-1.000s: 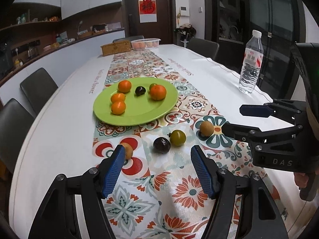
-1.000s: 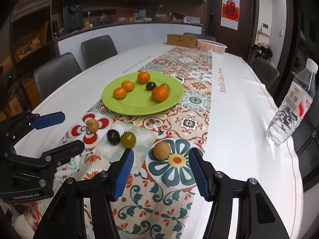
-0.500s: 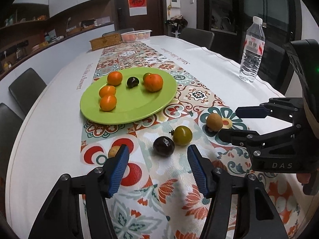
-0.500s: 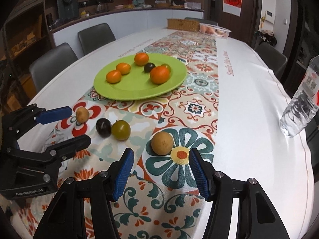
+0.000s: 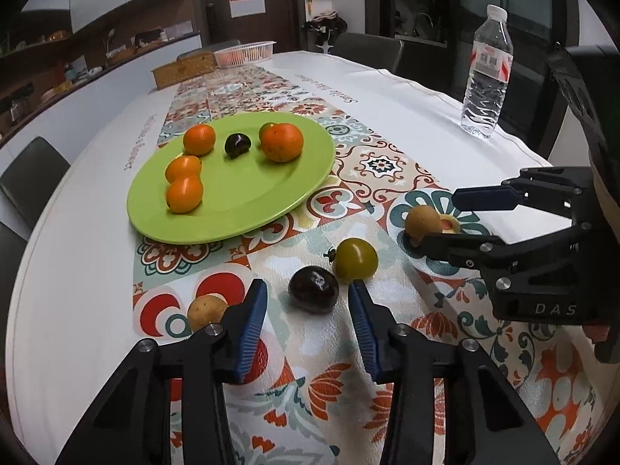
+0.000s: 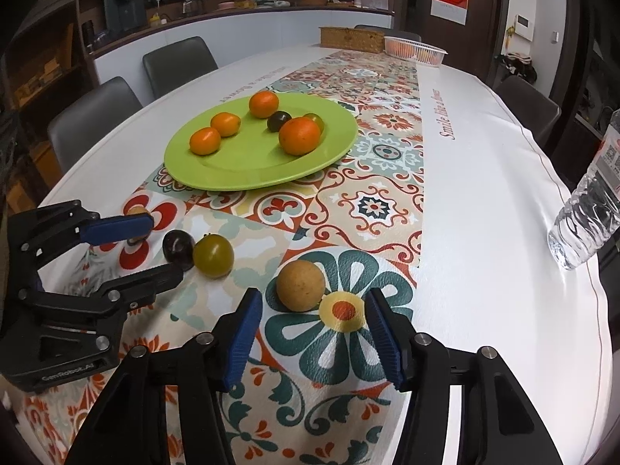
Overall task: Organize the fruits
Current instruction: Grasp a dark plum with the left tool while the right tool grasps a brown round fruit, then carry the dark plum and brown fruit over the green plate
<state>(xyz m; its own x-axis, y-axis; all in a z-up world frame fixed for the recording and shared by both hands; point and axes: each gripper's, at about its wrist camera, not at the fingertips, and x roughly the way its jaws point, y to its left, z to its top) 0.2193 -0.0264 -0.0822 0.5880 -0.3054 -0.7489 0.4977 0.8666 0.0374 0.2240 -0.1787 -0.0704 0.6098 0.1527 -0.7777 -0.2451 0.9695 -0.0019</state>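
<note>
A green plate (image 5: pixel 232 209) (image 6: pixel 248 170) holds several orange fruits, a dark fruit and a green one. On the patterned runner lie a dark plum (image 5: pixel 313 289) (image 6: pixel 178 248), a green tomato (image 5: pixel 355 259) (image 6: pixel 213 255), a tan fruit (image 5: pixel 422 221) (image 6: pixel 300 286) and a second tan fruit (image 5: pixel 206 311). My left gripper (image 5: pixel 308 302) (image 6: pixel 155 248) is open, its fingers either side of the dark plum. My right gripper (image 6: pixel 312 310) (image 5: pixel 438 217) is open around the tan fruit, not touching it.
A water bottle (image 5: pixel 486 77) (image 6: pixel 589 209) stands at the table's right edge. A wicker box (image 5: pixel 184 71) and a white basket (image 5: pixel 244 53) sit at the far end. Grey chairs (image 6: pixel 178 64) line the table's sides.
Both grippers have moved forward and lower toward the table. The left now straddles the dark plum, the right now straddles the tan fruit. No fruit has moved.
</note>
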